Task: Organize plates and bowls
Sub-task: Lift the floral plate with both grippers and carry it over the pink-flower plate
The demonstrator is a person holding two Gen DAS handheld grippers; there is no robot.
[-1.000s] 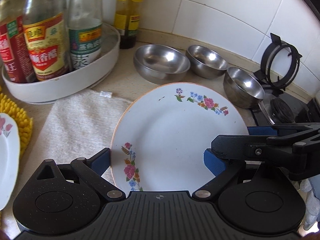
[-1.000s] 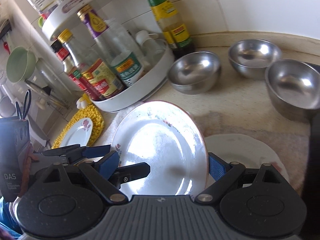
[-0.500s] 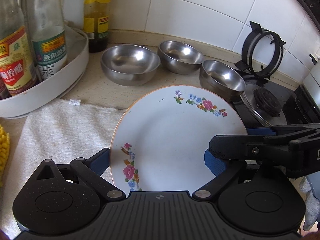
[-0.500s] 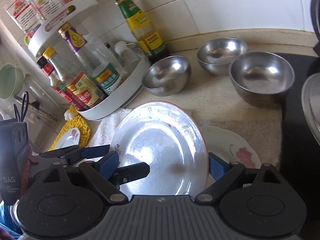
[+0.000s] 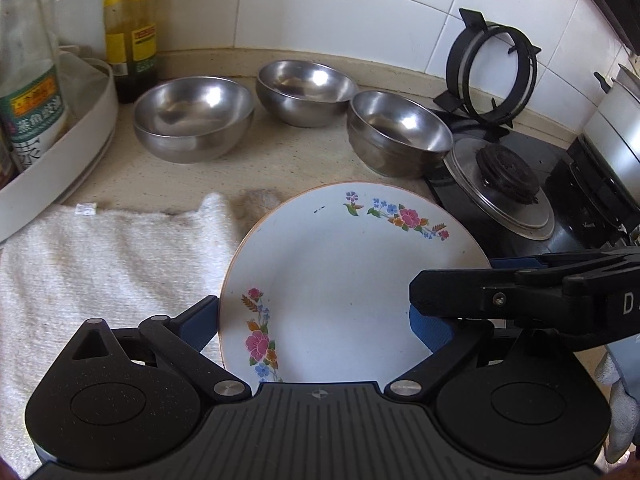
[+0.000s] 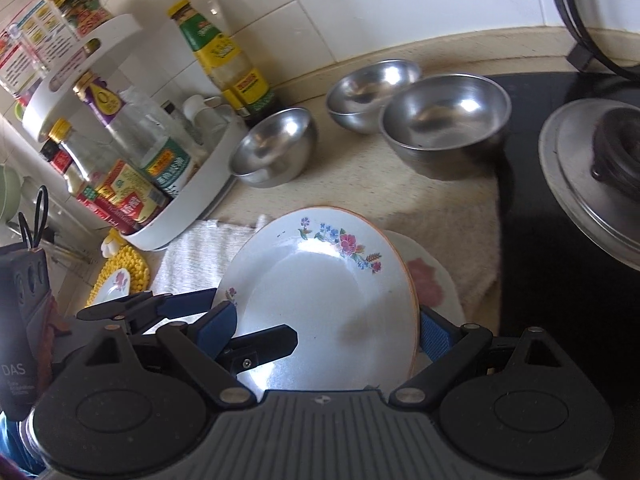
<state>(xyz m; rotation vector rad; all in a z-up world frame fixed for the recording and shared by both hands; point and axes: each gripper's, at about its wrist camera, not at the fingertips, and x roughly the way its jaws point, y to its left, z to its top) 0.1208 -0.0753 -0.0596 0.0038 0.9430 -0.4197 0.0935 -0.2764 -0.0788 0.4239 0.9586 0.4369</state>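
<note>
Kitchen table (image 5: pixel 280 168), tiled wall behind: both grippers, left (image 5: pixel 316 324) and right (image 6: pixel 326 330), have jaws spread wide on opposite rims of the floral plate (image 5: pixel 344 280), carried tilted between them. Second plate (image 6: pixel 430 280) lies just beyond the right jaws, steel bowls (image 5: pixel 194 118) farther ahead. Transfer step, I'd say; next: lower it square onto that plate, then release.

On the beige counter (image 5: pixel 280 160) ahead of me a white towel (image 5: pixel 100 256) lies flat. A white two-tier rack (image 6: pixel 192 196) holds sauce bottles, and a yellow-labelled bottle (image 6: pixel 224 60) stands beside it against the tiled wall (image 5: pixel 340 12). To my right sits the black gas stove (image 5: pixel 520 208), its burner (image 5: pixel 508 172) bare, a pan support (image 5: pixel 492 68) leaning on the wall. A yellow knitted mat (image 6: pixel 120 268) lies far left.
</note>
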